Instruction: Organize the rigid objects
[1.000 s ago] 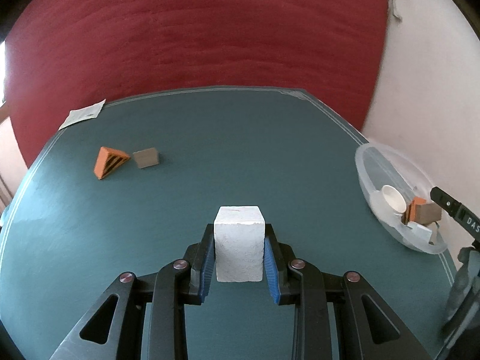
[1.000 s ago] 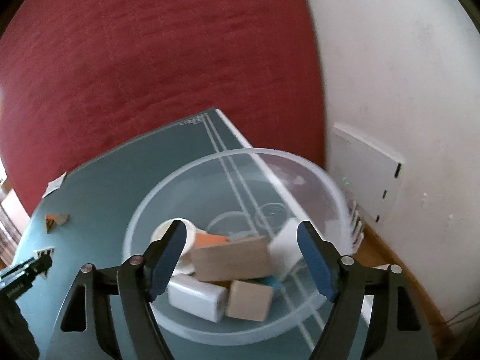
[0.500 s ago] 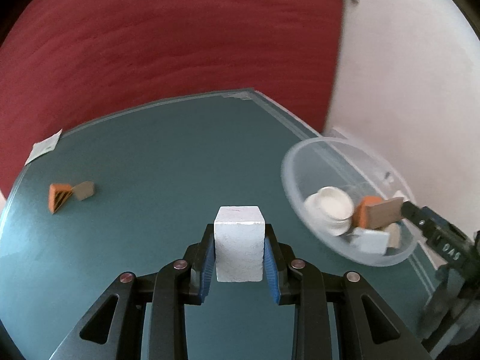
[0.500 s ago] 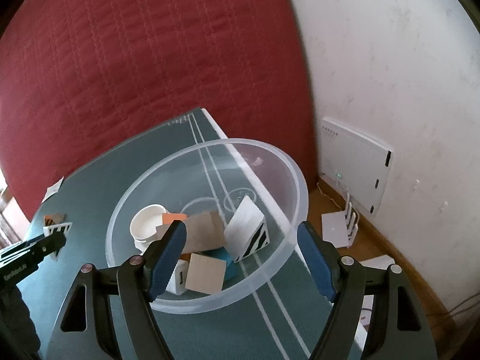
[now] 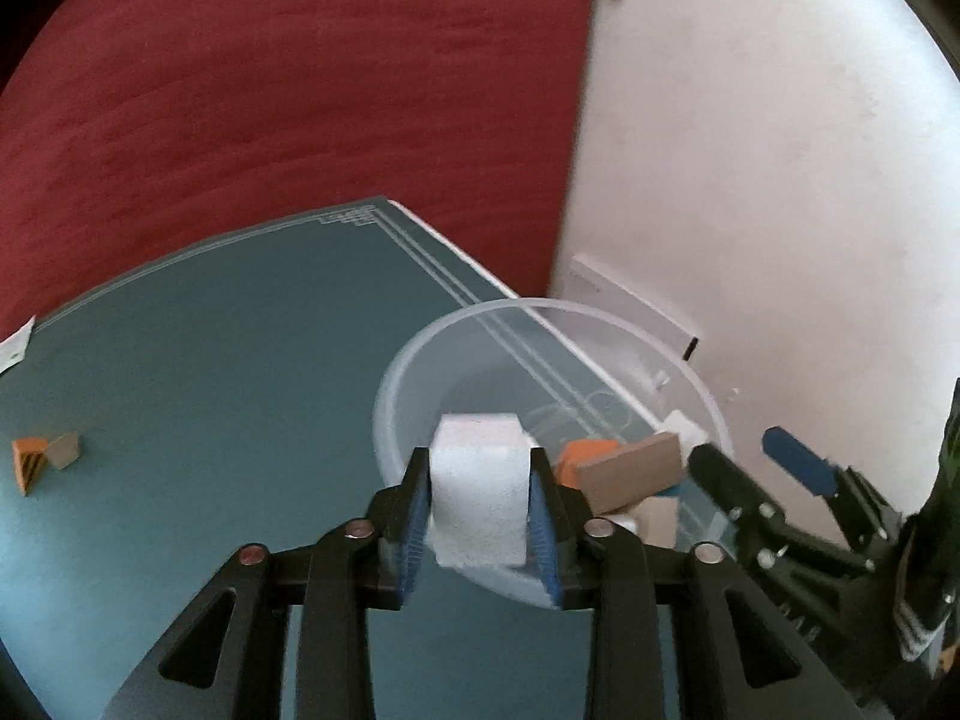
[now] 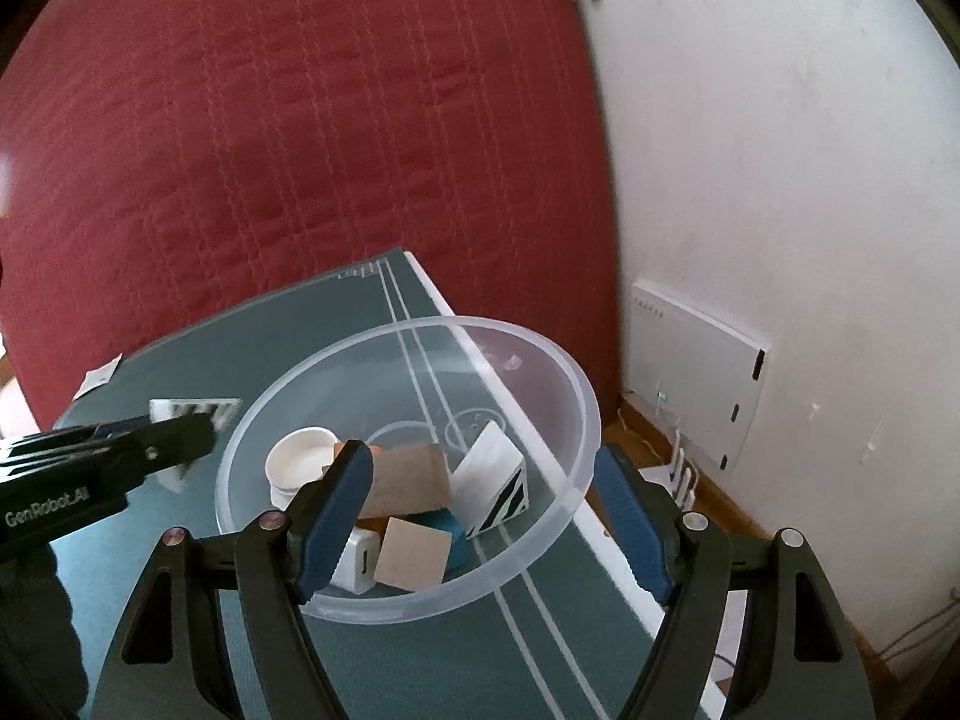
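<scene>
Left claw (image 5: pixel 480 501) is clamped on the white block (image 5: pixel 478 489), which sits at the near-left rim of the clear bowl (image 5: pixel 690 381) on the counter (image 5: pixel 210 372); bowl centre lies ahead and right of the block, so the drop likely needs a short push forward-right to clear the rim. Right claw (image 6: pixel 480 519) is wide open and empty, straddling the bowl's near side, nearer the bowl but carrying nothing. Orange wedge (image 5: pixel 29 463) and a tan piece (image 5: pixel 63 450) remain far left.
</scene>
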The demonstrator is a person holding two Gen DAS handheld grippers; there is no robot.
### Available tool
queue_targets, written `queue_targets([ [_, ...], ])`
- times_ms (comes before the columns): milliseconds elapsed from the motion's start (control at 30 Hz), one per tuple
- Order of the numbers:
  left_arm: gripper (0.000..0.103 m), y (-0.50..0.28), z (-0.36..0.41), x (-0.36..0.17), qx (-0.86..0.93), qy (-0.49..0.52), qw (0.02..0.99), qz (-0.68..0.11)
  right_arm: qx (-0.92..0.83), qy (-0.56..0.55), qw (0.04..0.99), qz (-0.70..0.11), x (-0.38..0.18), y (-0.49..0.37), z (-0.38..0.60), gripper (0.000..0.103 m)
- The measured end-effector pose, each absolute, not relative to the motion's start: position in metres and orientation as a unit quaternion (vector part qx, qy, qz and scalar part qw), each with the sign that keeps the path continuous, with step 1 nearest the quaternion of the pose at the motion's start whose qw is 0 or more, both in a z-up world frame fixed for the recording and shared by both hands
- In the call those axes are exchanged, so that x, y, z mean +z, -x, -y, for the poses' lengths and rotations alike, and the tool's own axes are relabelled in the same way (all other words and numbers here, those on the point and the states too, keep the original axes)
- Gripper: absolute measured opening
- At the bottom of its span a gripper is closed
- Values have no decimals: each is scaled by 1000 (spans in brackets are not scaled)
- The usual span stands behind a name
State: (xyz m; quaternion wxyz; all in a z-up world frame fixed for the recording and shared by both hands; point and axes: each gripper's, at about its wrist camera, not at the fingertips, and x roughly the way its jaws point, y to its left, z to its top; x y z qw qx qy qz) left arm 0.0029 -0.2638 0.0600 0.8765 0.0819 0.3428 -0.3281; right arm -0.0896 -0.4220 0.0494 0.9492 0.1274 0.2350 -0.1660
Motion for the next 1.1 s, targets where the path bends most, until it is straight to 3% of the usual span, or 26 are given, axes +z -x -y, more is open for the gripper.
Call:
queue_targets([
  [33,69,-3,264,60,-325,-81,879,-339,-166,-128,949,-235,50,90,422,77],
  [67,72,-5,263,59,-317,-78,885,-332,-167,-128,949,-234,50,90,422,77],
  [400,73,-22,250,37,-276,-74,891,-353,-169,-123,951,-229,51,92,420,77],
  [467,77,-21,250,36,-280,-78,888,-356,-169,-122,951,-229,52,92,420,77],
  [533,87,-17,249,36,-291,-77,881,-366,-168,-122,951,-229,52,92,420,77],
  [1100,91,-39,266,13,-223,-124,896,-363,-166,-122,951,-228,53,94,418,77],
])
